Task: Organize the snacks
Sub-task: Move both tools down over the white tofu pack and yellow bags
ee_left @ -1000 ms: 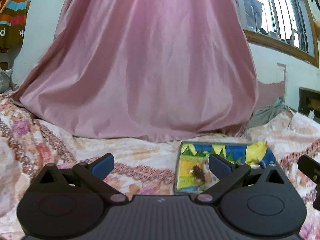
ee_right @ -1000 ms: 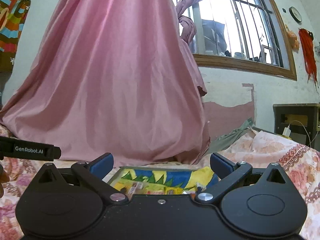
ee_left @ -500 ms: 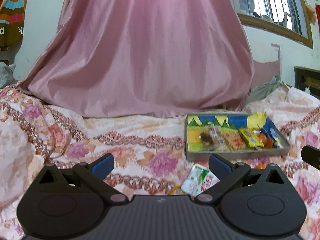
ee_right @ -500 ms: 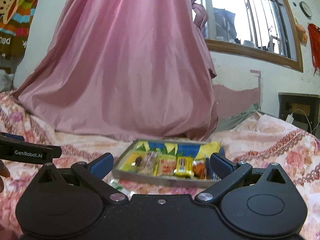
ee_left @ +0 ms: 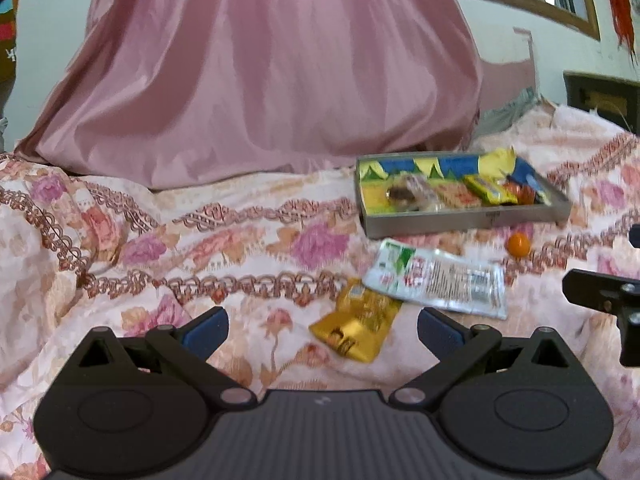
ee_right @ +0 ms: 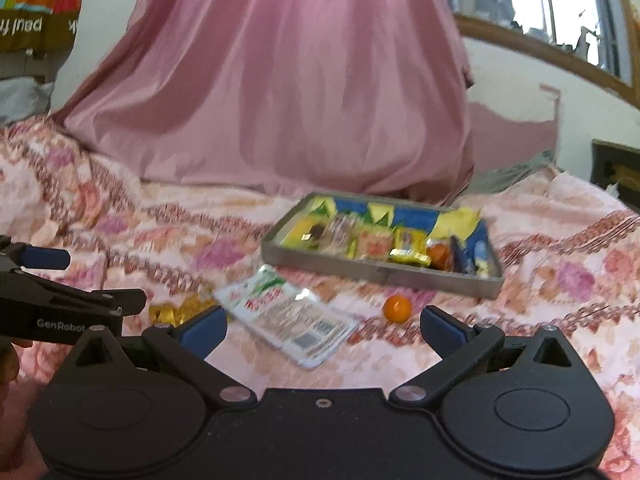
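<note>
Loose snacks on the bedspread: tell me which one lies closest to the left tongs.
The gold packet, lying just ahead between the open left tongs. The white packet partly overlaps its far end, and the orange ball sits farther off beside the tray.

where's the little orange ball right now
The small round orange ball lies on the floral bedspread, just in front of the grey metal tray and right of the white snack packet.
</note>
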The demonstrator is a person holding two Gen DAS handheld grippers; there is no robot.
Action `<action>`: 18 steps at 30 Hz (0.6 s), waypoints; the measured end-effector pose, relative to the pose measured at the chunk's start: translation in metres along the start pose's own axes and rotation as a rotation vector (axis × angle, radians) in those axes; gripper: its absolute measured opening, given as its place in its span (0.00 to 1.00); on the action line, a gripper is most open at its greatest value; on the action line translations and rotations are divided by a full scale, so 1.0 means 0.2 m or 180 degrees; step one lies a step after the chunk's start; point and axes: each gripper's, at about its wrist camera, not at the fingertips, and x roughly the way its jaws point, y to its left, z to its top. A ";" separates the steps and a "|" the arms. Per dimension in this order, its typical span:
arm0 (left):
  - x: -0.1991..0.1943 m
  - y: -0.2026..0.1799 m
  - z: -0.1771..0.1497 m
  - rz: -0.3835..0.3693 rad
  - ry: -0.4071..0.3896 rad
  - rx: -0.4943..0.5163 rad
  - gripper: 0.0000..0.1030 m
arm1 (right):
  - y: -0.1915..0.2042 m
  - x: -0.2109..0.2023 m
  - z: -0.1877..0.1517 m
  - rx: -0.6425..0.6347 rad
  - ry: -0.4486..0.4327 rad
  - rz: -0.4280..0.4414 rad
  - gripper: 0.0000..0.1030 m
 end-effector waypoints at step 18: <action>0.09 0.05 -0.06 -0.0023 0.0216 -0.0092 0.99 | 0.02 0.10 -0.03 0.0015 0.0271 0.0071 0.99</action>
